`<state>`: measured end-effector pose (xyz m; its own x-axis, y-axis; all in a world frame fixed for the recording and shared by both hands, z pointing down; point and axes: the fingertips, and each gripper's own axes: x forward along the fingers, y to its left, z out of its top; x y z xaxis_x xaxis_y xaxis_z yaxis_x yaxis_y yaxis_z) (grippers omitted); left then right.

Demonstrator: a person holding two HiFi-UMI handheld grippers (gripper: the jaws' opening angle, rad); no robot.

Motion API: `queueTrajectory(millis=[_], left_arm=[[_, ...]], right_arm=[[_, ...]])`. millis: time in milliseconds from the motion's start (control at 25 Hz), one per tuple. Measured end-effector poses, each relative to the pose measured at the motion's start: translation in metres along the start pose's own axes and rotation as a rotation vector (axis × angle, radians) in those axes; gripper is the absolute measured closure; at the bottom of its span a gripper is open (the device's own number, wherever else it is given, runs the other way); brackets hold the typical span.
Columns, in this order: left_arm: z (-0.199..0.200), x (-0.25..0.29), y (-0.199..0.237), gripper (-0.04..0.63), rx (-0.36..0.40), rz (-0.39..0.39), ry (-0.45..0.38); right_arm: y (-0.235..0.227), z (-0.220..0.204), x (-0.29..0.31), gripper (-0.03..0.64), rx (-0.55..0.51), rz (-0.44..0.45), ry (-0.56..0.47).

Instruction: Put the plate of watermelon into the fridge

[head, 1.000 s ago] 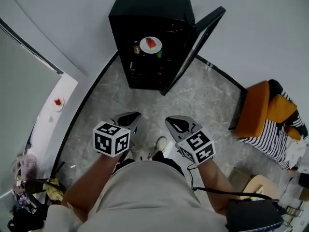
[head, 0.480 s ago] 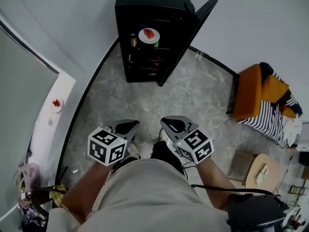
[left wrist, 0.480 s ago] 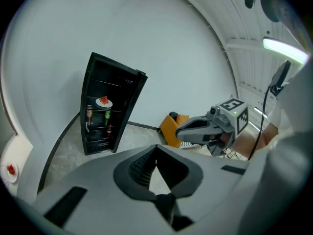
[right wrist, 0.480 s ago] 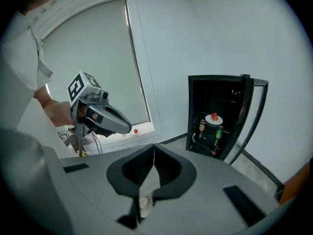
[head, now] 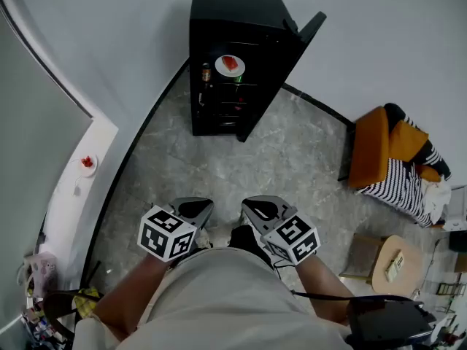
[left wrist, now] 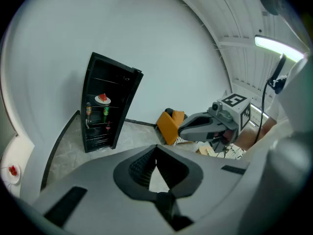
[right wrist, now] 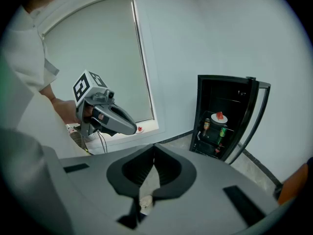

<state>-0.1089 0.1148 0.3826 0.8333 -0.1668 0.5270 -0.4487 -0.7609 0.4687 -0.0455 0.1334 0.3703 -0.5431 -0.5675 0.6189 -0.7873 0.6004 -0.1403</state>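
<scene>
The white plate of watermelon (head: 230, 65) rests on an upper shelf inside the black fridge (head: 219, 20), whose door (head: 295, 57) stands open to the right. In the left gripper view the plate (left wrist: 102, 100) looks small and far off, and the same holds for the plate (right wrist: 219, 117) in the right gripper view. My left gripper (head: 204, 205) and right gripper (head: 249, 204) hang side by side close to my body, well short of the fridge. Both point toward it, both are shut, and neither holds anything.
Cans and bottles (head: 206, 72) fill the fridge shelves beside and below the plate. An orange chair (head: 376, 152) with a striped cloth stands at the right. A small wooden table (head: 390, 261) sits nearer. A second small plate (head: 87, 162) lies on the white sill at left.
The fridge has shrunk in the head view and both grippers have drawn back with the body, away from it. The plate stays on its shelf.
</scene>
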Motion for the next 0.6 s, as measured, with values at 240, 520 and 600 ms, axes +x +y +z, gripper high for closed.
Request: queueTrajectory(millis=[240,520,600], left_arm=[[-0.010,-0.014,0.003,0.583,0.012,0.003,0.008],[-0.016,-0.027,0.005,0.583,0.021,0.007,0.001],[-0.018,-0.030,0.008,0.583,0.019,0.010,-0.001]], right_arm=[[0.016,0.002,0.001,0.601,-0.021,-0.006,0.005],[0.027,0.006,0.007,0.601,-0.026,-0.005,0.004],[0.030,0.008,0.009,0.601,-0.031,-0.003,0.007]])
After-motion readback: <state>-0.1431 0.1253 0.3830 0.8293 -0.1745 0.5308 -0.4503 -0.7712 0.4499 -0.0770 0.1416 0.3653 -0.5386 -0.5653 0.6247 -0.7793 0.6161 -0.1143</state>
